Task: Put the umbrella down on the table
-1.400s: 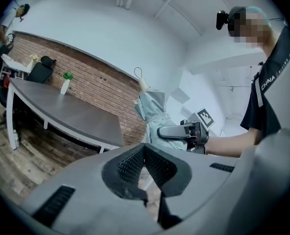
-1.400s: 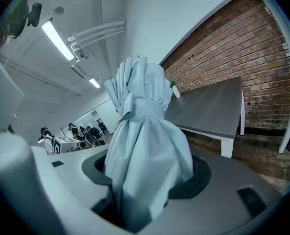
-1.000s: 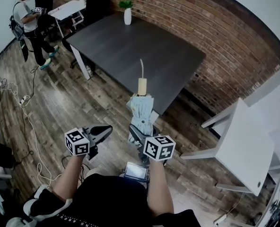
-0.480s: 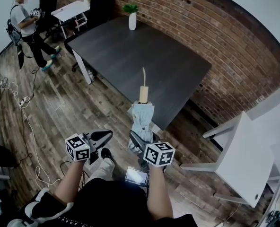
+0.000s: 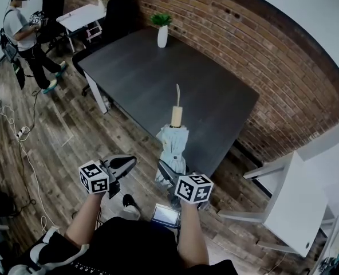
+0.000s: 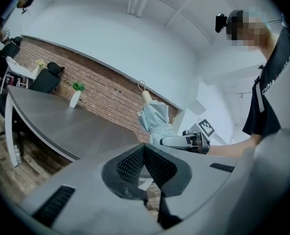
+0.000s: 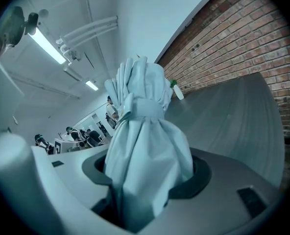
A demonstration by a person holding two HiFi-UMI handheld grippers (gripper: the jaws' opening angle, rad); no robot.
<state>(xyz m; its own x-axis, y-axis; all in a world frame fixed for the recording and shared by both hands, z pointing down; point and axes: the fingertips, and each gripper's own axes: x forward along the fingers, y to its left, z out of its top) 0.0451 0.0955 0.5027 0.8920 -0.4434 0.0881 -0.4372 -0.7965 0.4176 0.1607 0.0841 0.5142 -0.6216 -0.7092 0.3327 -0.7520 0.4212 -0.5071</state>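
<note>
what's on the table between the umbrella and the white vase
Nothing: the head view shows only bare dark table between the umbrella and the white vase.

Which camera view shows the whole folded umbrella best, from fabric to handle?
The head view: the umbrella stands whole there, handle up, held by the right gripper. The right gripper view shows only fabric between its jaws; the left gripper view shows it small and far off.

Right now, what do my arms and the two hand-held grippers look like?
The left hand-held gripper and right hand-held gripper are grey with dark mesh-textured pads. Each carries a white cube printed with black square markers. Your forearms are bare below a black short-sleeved top with white lettering.
</note>
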